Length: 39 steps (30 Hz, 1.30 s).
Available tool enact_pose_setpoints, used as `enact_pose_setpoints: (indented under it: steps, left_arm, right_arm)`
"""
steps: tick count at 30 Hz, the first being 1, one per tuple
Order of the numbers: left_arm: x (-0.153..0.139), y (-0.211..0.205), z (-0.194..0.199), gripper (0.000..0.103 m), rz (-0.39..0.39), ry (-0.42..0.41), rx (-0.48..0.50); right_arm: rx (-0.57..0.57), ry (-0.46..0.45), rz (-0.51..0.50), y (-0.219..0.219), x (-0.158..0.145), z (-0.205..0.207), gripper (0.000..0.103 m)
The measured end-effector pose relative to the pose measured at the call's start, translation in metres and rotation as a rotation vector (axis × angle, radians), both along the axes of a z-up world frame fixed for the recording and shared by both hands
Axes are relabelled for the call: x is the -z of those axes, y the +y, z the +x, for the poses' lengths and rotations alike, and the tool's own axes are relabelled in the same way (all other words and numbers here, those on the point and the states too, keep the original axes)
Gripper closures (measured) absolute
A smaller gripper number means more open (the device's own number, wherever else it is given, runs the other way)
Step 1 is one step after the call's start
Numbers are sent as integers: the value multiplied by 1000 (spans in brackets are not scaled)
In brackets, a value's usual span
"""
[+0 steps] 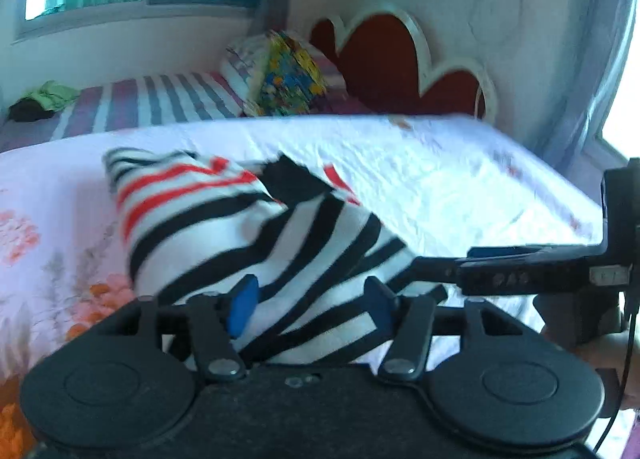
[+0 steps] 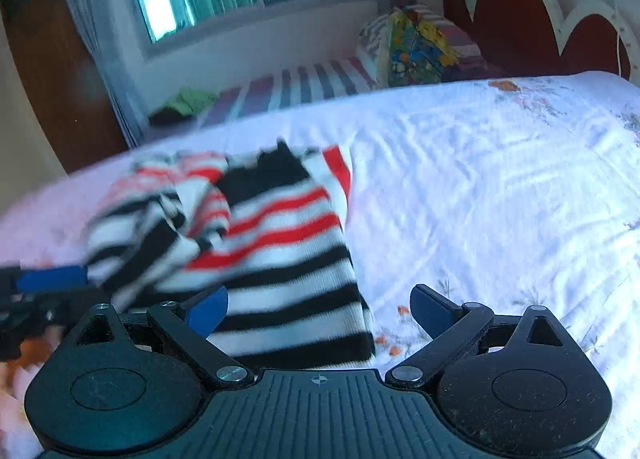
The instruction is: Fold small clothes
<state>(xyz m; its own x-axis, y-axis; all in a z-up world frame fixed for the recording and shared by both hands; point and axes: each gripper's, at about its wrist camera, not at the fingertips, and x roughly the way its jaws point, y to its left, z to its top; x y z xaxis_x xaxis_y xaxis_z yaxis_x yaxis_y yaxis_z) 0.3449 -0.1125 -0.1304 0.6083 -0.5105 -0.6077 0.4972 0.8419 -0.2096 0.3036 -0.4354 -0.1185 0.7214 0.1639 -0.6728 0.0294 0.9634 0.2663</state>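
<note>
My left tongs and right tongs both gape over the limp, light striped knit garment, best pinched at its near hem corners.

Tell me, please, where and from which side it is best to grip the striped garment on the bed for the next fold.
Probably the near hem of the striped garment, at its right corner, coming from the front edge of the bed sheet. That edge lies flat and straight, while the left part is bunched. The open right gripper already faces it.
</note>
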Motion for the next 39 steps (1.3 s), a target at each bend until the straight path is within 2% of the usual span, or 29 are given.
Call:
enact_pose_setpoints:
  steps: [3, 7, 9, 11, 15, 20, 21, 22, 23, 25, 28, 34, 36, 39]
  left_arm:
    - [-15, 26, -2, 40, -68, -19, -103]
    - [-17, 52, 30, 39, -49, -21, -291]
    - [-8, 58, 57, 42, -24, 19, -365]
    - [5, 61, 79, 42, -22, 59, -397]
    - [27, 52, 105, 41, -15, 105, -382]
    - [39, 54, 106, 41, -39, 120, -394]
    - [39, 54, 106, 41, -33, 112, -393]
    - [40, 54, 104, 41, -28, 105, -394]
    - [40, 54, 105, 41, -23, 102, -399]
    - [38, 52, 103, 41, -18, 99, -402]
    - [32, 49, 101, 41, 8, 77, -390]
    - [14, 39, 86, 42, -1, 2, -365]
    - [11, 30, 82, 42, 3, -9, -328]
    - [16, 13, 80, 42, 4, 20, -276]
  right_arm:
    - [-18, -31, 43, 1, -25, 0, 5]
    - [-110, -21, 146, 21, -33, 31, 5]
    - [-156, 22, 215, 31, -25, 59, 5]
    - [-188, 79, 276, 37, -10, 92, 5]
    - [-216, 198, 329, 44, 20, 137, 5]
    - [-318, 195, 337, 60, 28, 146, 6]
    - [-329, 188, 343, 62, 28, 146, 22]
    - [-334, 187, 341, 64, 27, 148, 55]
    - [-326, 185, 332, 64, 28, 149, 62]
    - [-321, 164, 341, 62, 27, 147, 71]
    - [-327, 113, 335, 60, 18, 140, 80]
    - [-297, -112, 138, 50, -23, 101, 81]
    - [-277, -118, 107, 39, -25, 94, 81]
    - [-214, -88, 71, 14, -16, 85, 81]
